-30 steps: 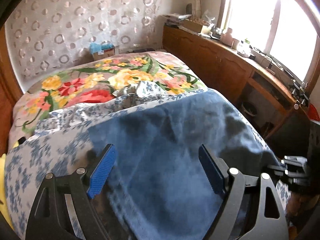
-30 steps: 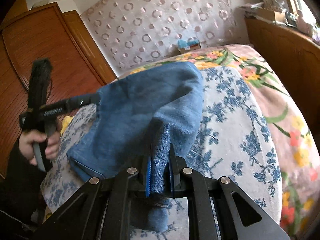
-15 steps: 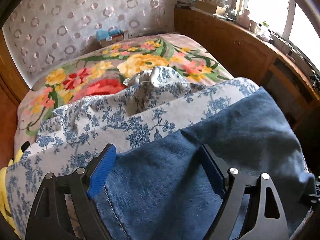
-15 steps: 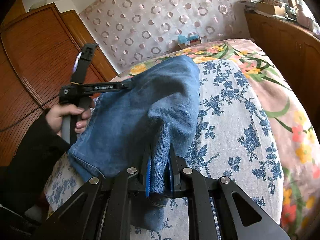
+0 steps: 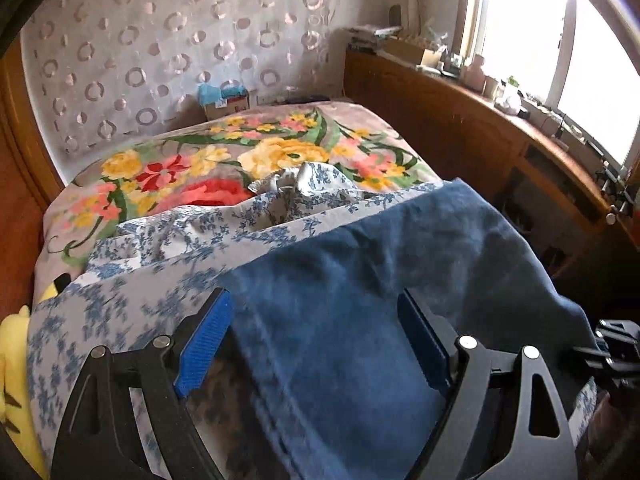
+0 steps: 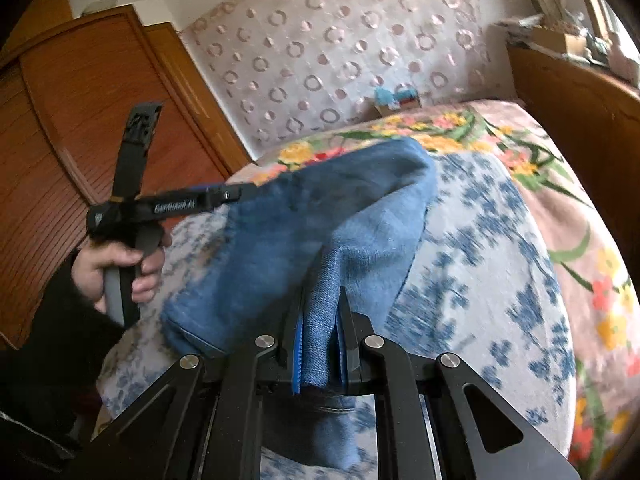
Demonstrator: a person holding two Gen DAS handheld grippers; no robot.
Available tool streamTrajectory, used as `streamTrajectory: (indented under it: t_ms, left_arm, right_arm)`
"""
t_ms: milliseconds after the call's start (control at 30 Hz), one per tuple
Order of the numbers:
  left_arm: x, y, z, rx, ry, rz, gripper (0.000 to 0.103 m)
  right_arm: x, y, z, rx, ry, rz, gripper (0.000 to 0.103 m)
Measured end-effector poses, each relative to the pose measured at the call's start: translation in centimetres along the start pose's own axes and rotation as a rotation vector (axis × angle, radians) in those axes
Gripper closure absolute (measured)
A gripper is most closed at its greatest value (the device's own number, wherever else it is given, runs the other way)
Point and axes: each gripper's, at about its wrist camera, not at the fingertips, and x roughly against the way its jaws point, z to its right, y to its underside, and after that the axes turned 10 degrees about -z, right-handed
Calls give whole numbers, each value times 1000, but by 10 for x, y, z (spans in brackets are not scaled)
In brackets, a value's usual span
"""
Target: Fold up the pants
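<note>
The blue denim pants (image 5: 400, 280) lie folded on the blue-flowered sheet (image 5: 132, 300) at the near end of the bed. My left gripper (image 5: 316, 336) is open, its jaws wide apart over the pants' left edge, holding nothing. In the right wrist view the pants (image 6: 304, 224) rise in a bunched fold. My right gripper (image 6: 320, 336) is shut on that fold of denim, with the cloth hanging out below the jaws. The left gripper (image 6: 236, 194) shows there at the pants' far left edge, held by a hand (image 6: 120, 264).
A flowered blanket (image 5: 224, 164) covers the far half of the bed. A wooden cabinet (image 5: 480, 128) with clutter runs along the right under the window. A wooden wardrobe (image 6: 80, 140) stands on the left. A yellow thing (image 5: 16, 360) lies at the bed's left edge.
The left gripper has swung left and lower over the pants, still open. The right gripper has kept its hold on the denim fold and lifted it slightly.
</note>
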Motion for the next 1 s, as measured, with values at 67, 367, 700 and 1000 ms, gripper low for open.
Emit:
streamTrajectory:
  t_ms: [67,367,700,1000]
  left_arm:
    - [15,10,-6,11,1,16,18]
    - [84,68,-60,101,-61,84,18]
    - [110,114,-108,203,-122,109,18]
    - [97,117,-90,190,-66,101,18]
  right_arm:
    - [2,-5,-15,35,-9,9,91]
    - [-21,-19,-97,196,-117,2,93]
    - [-110,5,-160,284,-146,-222,93]
    - [-69,-11,-166,295,-83,-144,68]
